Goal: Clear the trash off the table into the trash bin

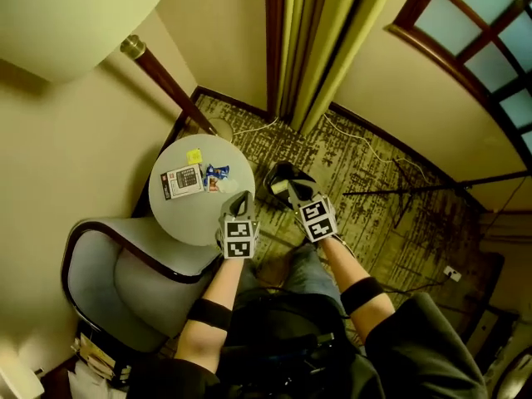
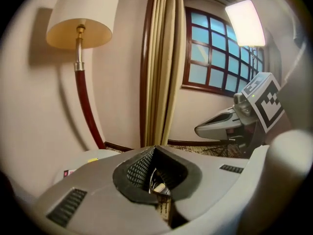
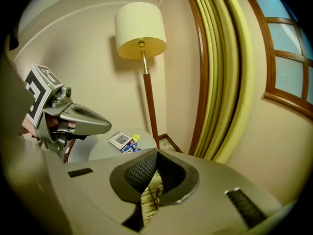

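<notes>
Fingers [image 2: 98, 195] of left gripper [image 2: 155, 149] and right gripper [image 3: 156, 153] are closed, apparently empty.

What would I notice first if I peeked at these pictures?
Two grey grippers with black-and-white marker cubes, the left gripper and the right gripper, stick out shut in the middle of the head view. Left of them a round grey table holds blue wrappers and a yellow scrap. A tall floor lamp with a cream shade stands behind it.
</notes>
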`<state>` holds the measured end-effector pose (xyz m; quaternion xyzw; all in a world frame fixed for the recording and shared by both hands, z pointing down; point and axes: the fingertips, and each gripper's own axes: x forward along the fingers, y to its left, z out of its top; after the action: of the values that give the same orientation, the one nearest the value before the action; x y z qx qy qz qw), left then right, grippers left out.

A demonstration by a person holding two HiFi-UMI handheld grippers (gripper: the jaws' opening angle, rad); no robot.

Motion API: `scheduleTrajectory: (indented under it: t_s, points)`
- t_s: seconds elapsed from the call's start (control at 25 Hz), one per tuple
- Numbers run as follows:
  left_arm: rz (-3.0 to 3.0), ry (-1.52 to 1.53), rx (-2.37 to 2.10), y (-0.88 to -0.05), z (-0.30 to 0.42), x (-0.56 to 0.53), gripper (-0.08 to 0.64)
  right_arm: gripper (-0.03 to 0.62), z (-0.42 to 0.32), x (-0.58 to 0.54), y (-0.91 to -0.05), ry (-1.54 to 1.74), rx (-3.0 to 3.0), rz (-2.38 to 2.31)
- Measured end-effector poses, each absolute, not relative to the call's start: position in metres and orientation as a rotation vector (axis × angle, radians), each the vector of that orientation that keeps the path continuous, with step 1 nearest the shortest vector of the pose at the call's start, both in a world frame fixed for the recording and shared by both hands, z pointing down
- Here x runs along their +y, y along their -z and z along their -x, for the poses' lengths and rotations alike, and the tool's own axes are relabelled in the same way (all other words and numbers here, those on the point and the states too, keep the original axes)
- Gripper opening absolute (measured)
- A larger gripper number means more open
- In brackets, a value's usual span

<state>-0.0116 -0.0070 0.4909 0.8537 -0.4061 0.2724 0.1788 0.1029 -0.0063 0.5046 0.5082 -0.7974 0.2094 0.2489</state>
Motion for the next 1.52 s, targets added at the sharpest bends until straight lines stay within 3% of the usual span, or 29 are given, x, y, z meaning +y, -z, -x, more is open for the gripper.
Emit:
scheduleTrajectory:
  t_s: [0.36,0.6,1.36,1.52]
  points:
    - [-2.248,-0.728,-1.438,-0.476,0.153,0.005,0.000,0.002,0.045,-0.009,-0.487,-0.427,-2.346,-1.064]
    - [-2.193,-0.707,-1.503,-0.478,0.208,0.016,0.000,0.002,0.112,0.001,-0.491,-0.377,-2.383,-0.913]
    - [-2.132,-0.689,-1.495,-0.519,0.231,0.012,0.000,0.040,0.123,-0.013,-0.573,-0.384,-2.185,-0.883]
    - [-2.110,-0.694,-1.491,-0.536,0.235,0.001,0.000,0.128,0.124,-0.027,-0.613,-0.409,-2.124,-0.881]
